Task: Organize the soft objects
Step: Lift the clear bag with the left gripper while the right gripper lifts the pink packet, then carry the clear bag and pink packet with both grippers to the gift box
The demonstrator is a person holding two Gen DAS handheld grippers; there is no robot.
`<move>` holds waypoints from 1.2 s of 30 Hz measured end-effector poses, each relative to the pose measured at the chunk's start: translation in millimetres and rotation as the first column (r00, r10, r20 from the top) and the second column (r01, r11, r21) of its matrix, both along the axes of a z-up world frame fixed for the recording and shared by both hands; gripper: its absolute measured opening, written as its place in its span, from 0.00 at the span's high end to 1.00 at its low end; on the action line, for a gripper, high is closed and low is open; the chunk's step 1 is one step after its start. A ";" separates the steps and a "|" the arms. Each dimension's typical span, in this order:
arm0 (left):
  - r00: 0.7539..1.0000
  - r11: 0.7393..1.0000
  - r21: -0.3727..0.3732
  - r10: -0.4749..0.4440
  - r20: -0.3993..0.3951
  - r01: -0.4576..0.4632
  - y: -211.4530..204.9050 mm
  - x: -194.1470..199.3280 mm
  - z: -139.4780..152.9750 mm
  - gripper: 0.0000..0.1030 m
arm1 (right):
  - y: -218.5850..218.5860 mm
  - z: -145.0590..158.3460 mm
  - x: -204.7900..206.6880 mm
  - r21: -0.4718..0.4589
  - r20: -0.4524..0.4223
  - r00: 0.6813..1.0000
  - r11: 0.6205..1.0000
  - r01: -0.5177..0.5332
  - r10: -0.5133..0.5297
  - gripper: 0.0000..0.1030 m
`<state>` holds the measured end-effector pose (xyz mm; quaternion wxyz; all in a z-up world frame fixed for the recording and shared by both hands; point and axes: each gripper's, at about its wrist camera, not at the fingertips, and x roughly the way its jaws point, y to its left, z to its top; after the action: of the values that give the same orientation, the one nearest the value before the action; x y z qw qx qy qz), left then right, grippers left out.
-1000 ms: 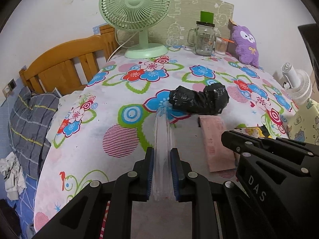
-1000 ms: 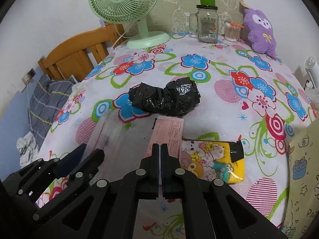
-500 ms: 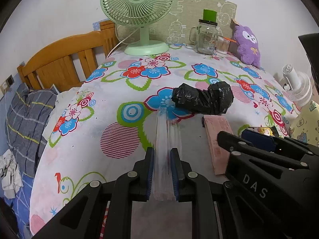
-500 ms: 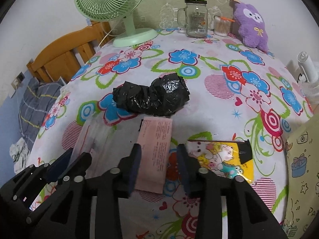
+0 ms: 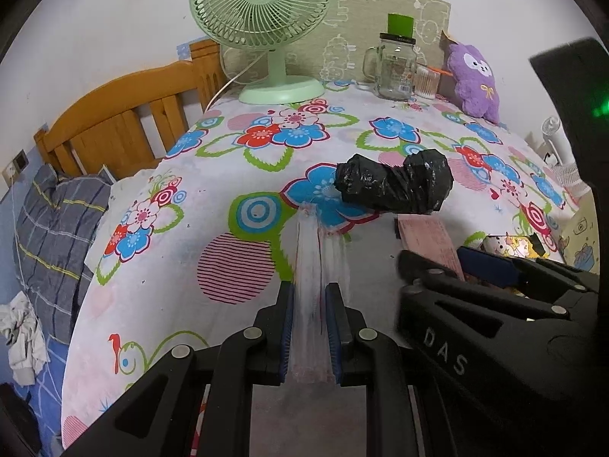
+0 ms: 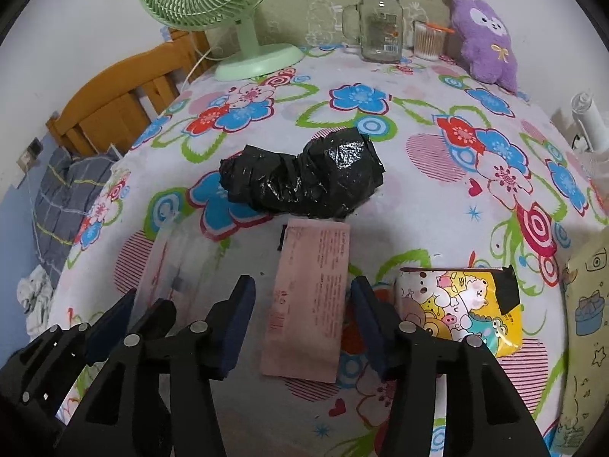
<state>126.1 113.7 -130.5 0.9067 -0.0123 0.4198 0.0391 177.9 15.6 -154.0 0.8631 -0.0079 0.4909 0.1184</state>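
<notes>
Left wrist view: your left gripper (image 5: pixel 309 327) is clamped on a clear plastic bag (image 5: pixel 318 266). The bag runs straight ahead from between the pads and its far end rests on the floral tablecloth (image 5: pixel 213 205). It's see-through, so its edges are hard to trace against the pattern. Ahead and right of the bag tip lies the black plastic bundle (image 5: pixel 394 186). The pink packet (image 5: pixel 428 238) sits just right of the bag, its near end hidden behind your right gripper (image 5: pixel 491 278), which reads "DAS" on its arm. Only a sliver of the cartoon pouch (image 5: pixel 514 245) shows past that gripper. At the far edge: green fan (image 5: pixel 262 30), glass mug jar (image 5: pixel 394 72), purple plush (image 5: pixel 475 80).

Right wrist view: your right gripper (image 6: pixel 300 320) has its fingers spread wide, nothing between the pads. The pink packet (image 6: pixel 310 297) lies flat on the cloth directly ahead, framed by the two fingers; it carries printed text and a barcode, too small to read. The black plastic bundle (image 6: pixel 304 179) sits just beyond the packet's far end. The cartoon pouch (image 6: pixel 460 308) lies just right of the right finger. To the left, your left gripper (image 6: pixel 125 316) holds the clear plastic bag (image 6: pixel 171 262); its lower arm is cut off by the frame.
</notes>
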 end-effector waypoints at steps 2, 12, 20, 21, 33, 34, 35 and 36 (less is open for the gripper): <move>1.000 1.000 -0.007 -0.001 -0.002 0.001 -0.7 0.1 0.6 0.85 | -0.3 0.4 -0.4 -0.001 -0.004 1.000 1.000 -0.009 0.009 0.59; 1.000 1.000 -0.007 -0.017 0.013 0.017 -12.1 -8.2 11.0 0.86 | -11.8 13.9 -12.6 0.006 0.028 1.000 1.000 -0.009 0.008 0.62; 0.999 0.999 -0.012 -0.033 0.039 0.034 -26.8 -18.4 25.3 0.86 | -23.7 35.7 -29.0 0.001 0.083 0.996 1.000 -0.016 0.016 0.62; 0.998 0.999 -0.011 -0.035 0.043 0.036 -29.3 -20.3 27.5 0.86 | -25.6 37.7 -30.8 0.000 0.087 0.996 1.000 -0.016 0.015 0.62; 0.993 0.998 -0.005 -0.055 0.109 0.056 -55.2 -40.3 59.3 0.86 | -52.5 73.1 -55.4 0.010 0.156 0.988 1.000 0.004 -0.005 0.62; 0.992 0.998 -0.004 -0.057 0.114 0.058 -57.4 -41.8 61.9 0.86 | -55.3 76.8 -57.7 0.011 0.164 0.986 1.000 0.006 -0.008 0.62; 0.991 0.998 -0.003 -0.059 0.118 0.060 -59.7 -42.9 64.1 0.86 | -57.1 79.3 -59.2 0.012 0.169 0.986 1.000 0.008 -0.009 0.62; 0.990 0.998 -0.002 -0.061 0.124 0.061 -62.6 -44.5 67.3 0.86 | -60.1 83.2 -61.9 0.012 0.176 0.984 1.000 0.009 -0.011 0.62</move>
<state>81.5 51.1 -63.2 0.9317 -0.0045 0.3631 0.0093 116.0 -44.5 -70.8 0.9038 -0.0110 0.4120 0.1156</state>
